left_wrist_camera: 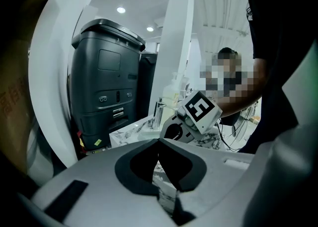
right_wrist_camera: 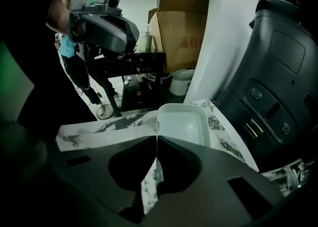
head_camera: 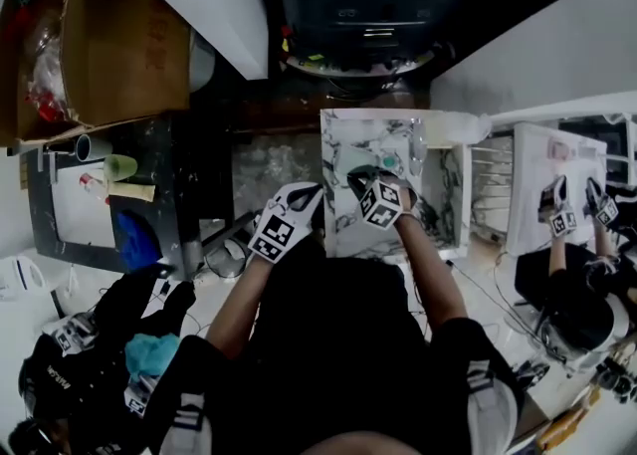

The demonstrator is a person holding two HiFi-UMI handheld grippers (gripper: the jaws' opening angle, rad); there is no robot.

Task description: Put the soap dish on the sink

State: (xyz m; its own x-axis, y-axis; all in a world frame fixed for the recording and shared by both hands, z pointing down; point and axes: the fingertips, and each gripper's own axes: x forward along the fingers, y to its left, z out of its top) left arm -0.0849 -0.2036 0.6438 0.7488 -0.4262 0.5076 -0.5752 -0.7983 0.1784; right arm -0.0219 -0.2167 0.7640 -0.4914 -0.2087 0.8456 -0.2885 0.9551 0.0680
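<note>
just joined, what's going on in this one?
A person works two hand-held tools over a marble sink counter. The right tool is closed on the near rim of the white soap dish, low over the counter; whether it rests there can't be told. The left tool is closed and empty, beside it.

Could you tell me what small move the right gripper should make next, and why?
Probably ease the jaws open. The right gripper appears pinched on the near rim of the soap dish, which already seems to sit on the marble sink counter.
</note>
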